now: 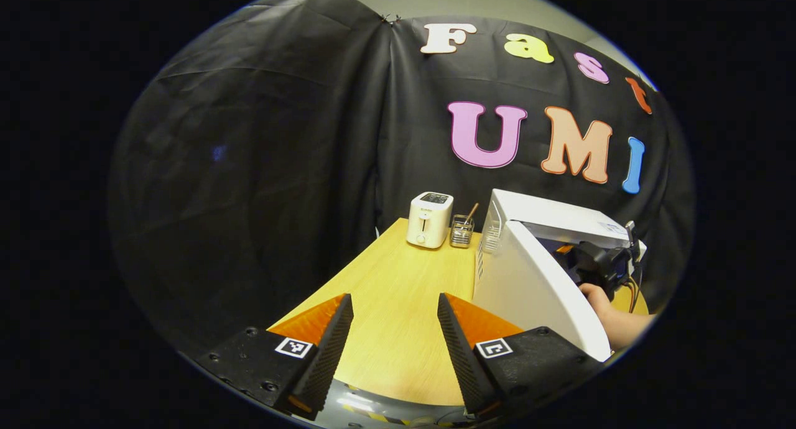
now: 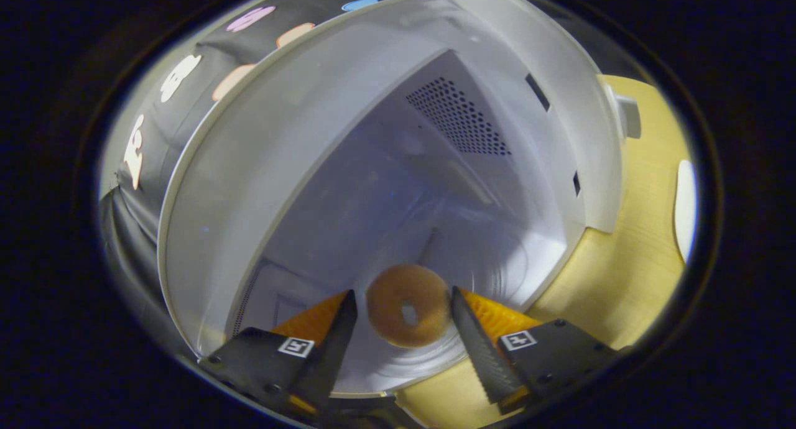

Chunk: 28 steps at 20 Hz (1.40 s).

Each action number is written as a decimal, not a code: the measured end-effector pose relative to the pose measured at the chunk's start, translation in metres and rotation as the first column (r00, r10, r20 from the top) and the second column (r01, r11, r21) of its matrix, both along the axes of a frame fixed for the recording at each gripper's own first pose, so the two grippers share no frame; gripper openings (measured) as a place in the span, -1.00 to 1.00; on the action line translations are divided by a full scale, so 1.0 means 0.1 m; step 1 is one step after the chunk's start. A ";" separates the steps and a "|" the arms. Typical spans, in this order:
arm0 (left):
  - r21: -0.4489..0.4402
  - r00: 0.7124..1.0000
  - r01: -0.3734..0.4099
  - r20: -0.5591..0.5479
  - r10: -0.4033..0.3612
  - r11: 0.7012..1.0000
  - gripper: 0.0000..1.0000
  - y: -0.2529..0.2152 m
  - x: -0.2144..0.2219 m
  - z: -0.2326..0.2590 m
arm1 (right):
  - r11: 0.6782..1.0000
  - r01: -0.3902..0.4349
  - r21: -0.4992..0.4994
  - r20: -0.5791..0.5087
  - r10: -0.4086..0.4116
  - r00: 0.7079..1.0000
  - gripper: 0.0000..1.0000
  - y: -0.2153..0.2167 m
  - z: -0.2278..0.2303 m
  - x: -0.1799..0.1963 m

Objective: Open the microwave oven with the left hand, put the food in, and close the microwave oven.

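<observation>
Two open fingers of the right gripper [image 2: 404, 329] sit wide on each side of a doughnut [image 2: 408, 304]

Brown and round, the doughnut lies on the glass plate [image 2: 497, 273] inside the white microwave oven [image 2: 348, 137], between the fingers, and I cannot tell if they touch it, so it looks let go. To do this step well, I think the right gripper should back straight out and stay wide, so it does not bump the doughnut or drag it along. Over on the wooden table [image 1: 398, 292] the left gripper [image 1: 395, 336] waits with its jaws wide and holding nothing, next to the open door [image 1: 535, 292]. Once the right one is out, it can push the door shut, slowly
</observation>
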State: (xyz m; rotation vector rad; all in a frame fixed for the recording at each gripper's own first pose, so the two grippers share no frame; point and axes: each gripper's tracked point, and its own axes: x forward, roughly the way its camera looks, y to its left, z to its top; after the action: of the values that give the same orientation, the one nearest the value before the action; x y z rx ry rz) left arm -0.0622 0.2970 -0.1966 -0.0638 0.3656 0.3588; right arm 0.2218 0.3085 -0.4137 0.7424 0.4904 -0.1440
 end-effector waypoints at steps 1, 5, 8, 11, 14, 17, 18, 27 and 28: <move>0.002 1.000 0.002 0.006 -0.002 1.000 0.61 -0.01 0.03 0.02 | 1.000 -0.006 -0.014 0.005 0.006 1.000 0.80 -0.02 0.01 -0.01; -0.010 1.000 0.022 0.007 -0.022 1.000 0.61 -0.12 0.11 -0.01 | 0.995 -0.046 -0.083 0.004 0.047 0.999 0.98 -0.12 0.05 -0.14; -0.014 0.999 0.038 0.003 -0.038 0.999 0.61 -0.17 0.16 -0.05 | 0.981 -0.102 -0.165 0.005 0.104 0.995 0.99 -0.20 0.10 -0.33; -0.012 0.998 0.063 0.009 -0.062 0.998 0.61 -0.23 0.20 -0.04 | 0.958 -0.167 -0.233 -0.003 0.171 0.985 0.99 -0.26 0.19 -0.57; -0.021 0.996 0.085 0.009 -0.085 0.996 0.58 -0.27 0.24 -0.08 | 0.929 -0.225 -0.295 -0.014 0.231 0.973 0.99 -0.33 0.34 -0.81; -0.037 0.993 0.118 0.003 -0.118 0.992 0.43 -0.37 0.25 -0.12 | 0.898 -0.266 -0.351 0.013 0.289 0.957 0.99 -0.37 0.64 -1.00; -0.042 0.991 0.135 0.007 -0.135 0.990 0.32 -0.40 0.25 -0.12 | 0.887 -0.276 -0.370 0.026 0.307 0.951 0.99 -0.39 0.74 -1.08; -0.011 0.963 0.263 -0.059 -0.263 0.965 -0.99 -0.61 0.20 -0.29 | 0.843 -0.203 -0.497 0.089 0.282 0.955 0.98 -1.12 1.50 -1.46; -0.009 0.955 0.289 -0.072 -0.289 0.957 -0.99 -0.66 0.18 -0.31 | 0.839 -0.188 -0.511 0.095 0.273 0.957 0.99 -1.21 1.58 -1.48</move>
State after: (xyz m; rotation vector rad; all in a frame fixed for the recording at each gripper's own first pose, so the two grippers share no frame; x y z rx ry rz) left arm -0.0446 0.2312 -0.2277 0.0047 0.4399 0.0713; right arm 0.0736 0.1874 -0.2558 0.1777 0.3574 0.0212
